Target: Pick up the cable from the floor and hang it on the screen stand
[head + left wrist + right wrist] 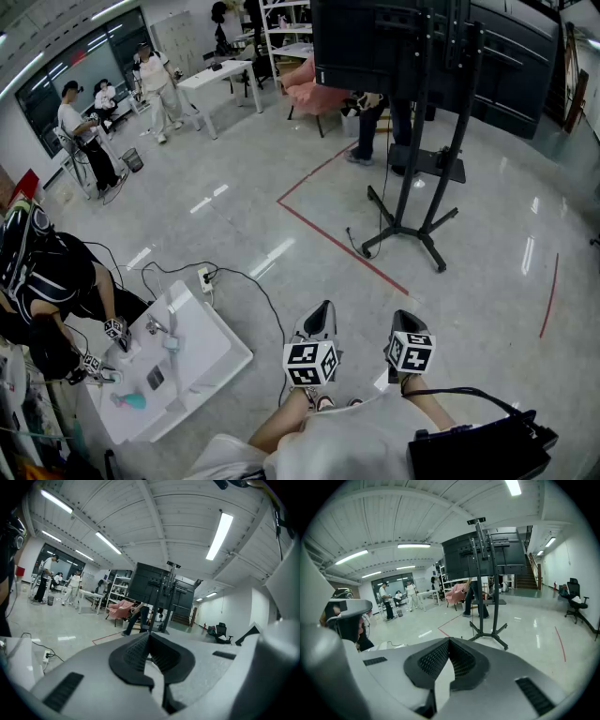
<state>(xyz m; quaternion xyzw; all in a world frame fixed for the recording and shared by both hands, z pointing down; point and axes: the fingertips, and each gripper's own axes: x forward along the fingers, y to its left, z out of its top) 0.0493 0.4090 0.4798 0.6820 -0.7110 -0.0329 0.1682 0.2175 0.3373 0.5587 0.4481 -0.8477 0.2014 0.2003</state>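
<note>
**Task not yet begun.** We hold the left gripper (pixel 322 311) and right gripper (pixel 405 319) close to our body, each with jaws pressed together on nothing. The cable (pixel 352 242) lies on the floor (pixel 281 187) beside the foot of the screen stand (pixel 406 225), well ahead. Pick-up and hanging both remain.

Your left gripper (pixel 149 638) has its jaws closed tip to tip, with nothing between the ribbed black pads (pixel 133 652). Straight beyond the tips stands the screen stand (pixel 164 597), with a person's legs (pixel 132 619) just left of its pole. Further left are a pink chair (pixel 121 607) and a white table (pixel 89 595). Far left of the jaws, low down, a power strip (pixel 46 656) lies on the floor (pixel 79 632).
</note>
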